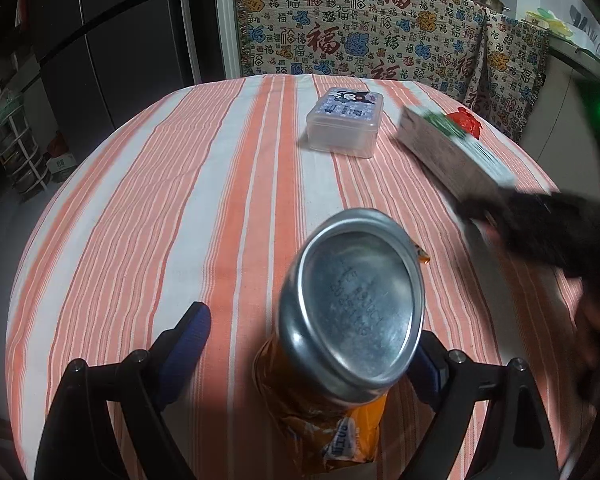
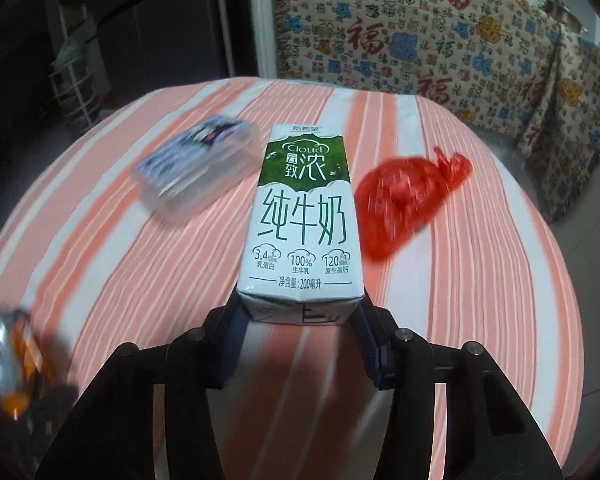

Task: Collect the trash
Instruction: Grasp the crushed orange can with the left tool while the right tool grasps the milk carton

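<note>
In the left wrist view, a crushed orange can [image 1: 348, 312] with a silver bottom sits between the fingers of my left gripper [image 1: 312, 340]. The left finger [image 1: 188, 340] stands well apart from the can; the right finger [image 1: 426, 364] is at its side. My right gripper [image 2: 300, 316] is shut on a green and white milk carton [image 2: 300, 216] and holds it above the striped table. The carton [image 1: 452, 152] and the right gripper [image 1: 540, 232] also show blurred in the left wrist view. A red plastic bag [image 2: 408, 200] lies on the table, right of the carton.
A clear plastic box [image 1: 344, 122] with a cartoon lid stands on the orange-striped tablecloth [image 1: 140, 200] toward the far side. A patterned cloth [image 1: 360, 24] hangs behind the table. A dark fridge [image 1: 100, 40] and a rack [image 1: 16, 148] stand at the left.
</note>
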`<state>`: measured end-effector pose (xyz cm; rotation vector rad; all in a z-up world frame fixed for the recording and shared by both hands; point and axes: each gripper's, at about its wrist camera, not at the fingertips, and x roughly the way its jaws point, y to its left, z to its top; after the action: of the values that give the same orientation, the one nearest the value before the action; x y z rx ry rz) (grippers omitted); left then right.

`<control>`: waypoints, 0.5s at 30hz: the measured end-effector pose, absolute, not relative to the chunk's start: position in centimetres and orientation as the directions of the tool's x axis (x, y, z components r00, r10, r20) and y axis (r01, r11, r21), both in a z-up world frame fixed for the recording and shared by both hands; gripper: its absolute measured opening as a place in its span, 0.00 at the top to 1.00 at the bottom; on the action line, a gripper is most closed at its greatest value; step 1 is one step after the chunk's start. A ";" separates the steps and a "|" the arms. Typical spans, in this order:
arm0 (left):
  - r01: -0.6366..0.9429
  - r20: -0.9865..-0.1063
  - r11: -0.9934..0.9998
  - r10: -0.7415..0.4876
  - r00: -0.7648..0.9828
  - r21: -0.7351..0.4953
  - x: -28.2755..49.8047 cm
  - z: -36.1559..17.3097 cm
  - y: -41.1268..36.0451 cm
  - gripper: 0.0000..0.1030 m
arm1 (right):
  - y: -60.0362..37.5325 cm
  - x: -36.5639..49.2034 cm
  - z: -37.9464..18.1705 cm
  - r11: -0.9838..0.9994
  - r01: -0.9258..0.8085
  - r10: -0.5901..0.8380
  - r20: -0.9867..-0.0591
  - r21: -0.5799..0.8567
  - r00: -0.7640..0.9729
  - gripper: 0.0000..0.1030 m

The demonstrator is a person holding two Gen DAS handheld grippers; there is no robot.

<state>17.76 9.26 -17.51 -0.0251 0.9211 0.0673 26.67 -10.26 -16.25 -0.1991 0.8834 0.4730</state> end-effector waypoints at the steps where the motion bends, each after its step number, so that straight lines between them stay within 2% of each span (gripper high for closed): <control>1: -0.069 -0.796 0.998 0.048 0.603 0.008 17.8 -17.5 9.3 0.11 | -10.8 25.0 -16.2 0.874 -0.486 0.322 -0.782 0.029 0.533 0.51; 3: -0.070 -0.796 0.997 0.050 0.603 0.009 17.8 -17.5 9.3 0.11 | -11.6 21.3 -16.2 0.858 -0.512 0.352 -0.777 0.045 0.522 0.47; 4: -0.070 -0.796 0.997 0.050 0.603 0.009 17.8 -17.5 9.3 0.11 | -11.7 20.0 -16.4 0.849 -0.527 0.366 -0.772 0.048 0.520 0.41; 5: -0.071 -0.796 0.997 0.049 0.603 0.008 17.8 -17.5 9.2 0.11 | -11.7 19.3 -16.5 0.843 -0.536 0.369 -0.774 0.046 0.514 0.23; 6: -0.071 -0.796 0.997 0.050 0.603 0.008 17.8 -17.5 9.2 0.11 | -11.6 18.9 -16.6 0.843 -0.537 0.364 -0.777 0.040 0.513 0.12; 9: -0.072 -0.796 0.997 0.048 0.603 0.006 17.8 -17.5 9.2 0.11 | -11.6 19.6 -17.0 0.854 -0.518 0.346 -0.794 0.046 0.500 0.05; 15: -0.073 -0.796 0.997 0.047 0.604 0.004 17.9 -17.5 9.2 0.11 | -11.7 19.6 -17.1 0.856 -0.516 0.334 -0.799 0.035 0.500 0.01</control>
<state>17.86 9.24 -17.46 -0.0300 0.9197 0.0694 19.63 -11.73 -17.14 -0.2197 0.9120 0.5188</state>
